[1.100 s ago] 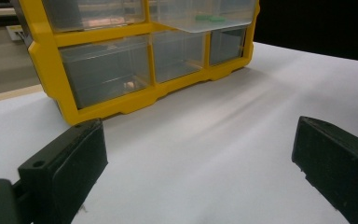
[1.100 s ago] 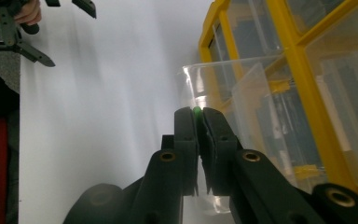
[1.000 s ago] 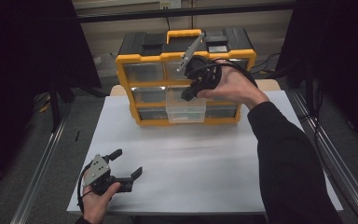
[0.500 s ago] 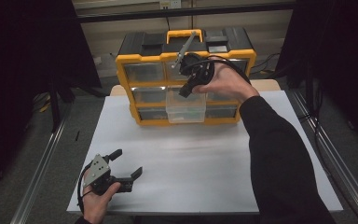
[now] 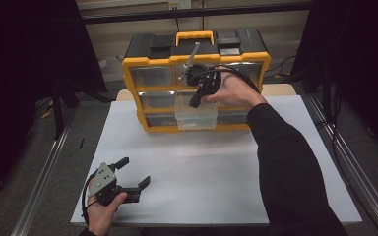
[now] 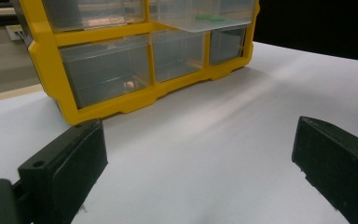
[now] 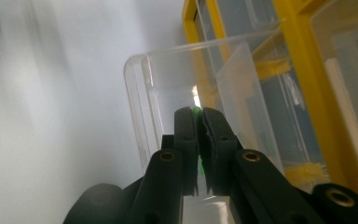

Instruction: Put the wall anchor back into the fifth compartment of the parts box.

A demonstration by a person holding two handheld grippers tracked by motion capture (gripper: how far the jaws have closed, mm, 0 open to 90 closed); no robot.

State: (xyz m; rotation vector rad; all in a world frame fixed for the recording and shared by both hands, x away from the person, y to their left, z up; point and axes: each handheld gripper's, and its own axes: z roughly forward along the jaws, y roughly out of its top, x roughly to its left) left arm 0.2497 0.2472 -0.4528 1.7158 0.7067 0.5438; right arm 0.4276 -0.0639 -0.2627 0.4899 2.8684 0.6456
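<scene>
A yellow and black organizer [image 5: 197,49] with clear drawers stands at the far side of the white table [image 5: 216,172]. Its middle drawer [image 5: 195,117] is pulled out, and green pieces [image 6: 209,18] lie inside it. My right gripper [image 5: 195,102] points down just above this open drawer [image 7: 140,102]. Its jaws are shut on a thin green piece [image 7: 199,163], which peeks out between the pads. My left gripper [image 5: 134,171] rests low at the table's near left corner. In the left gripper view its jaws [image 6: 196,154] stand wide open with nothing between them, facing the organizer [image 6: 121,100].
Bare white table stretches between the organizer and my left gripper. Metal rails [image 5: 44,177] run along both sides of the table. A small pale item [image 6: 128,85] lies in the organizer's bottom left drawer.
My right gripper has come down and shifted left from in front of the top drawers to just over the open middle drawer, still shut. The left gripper has stayed put.
</scene>
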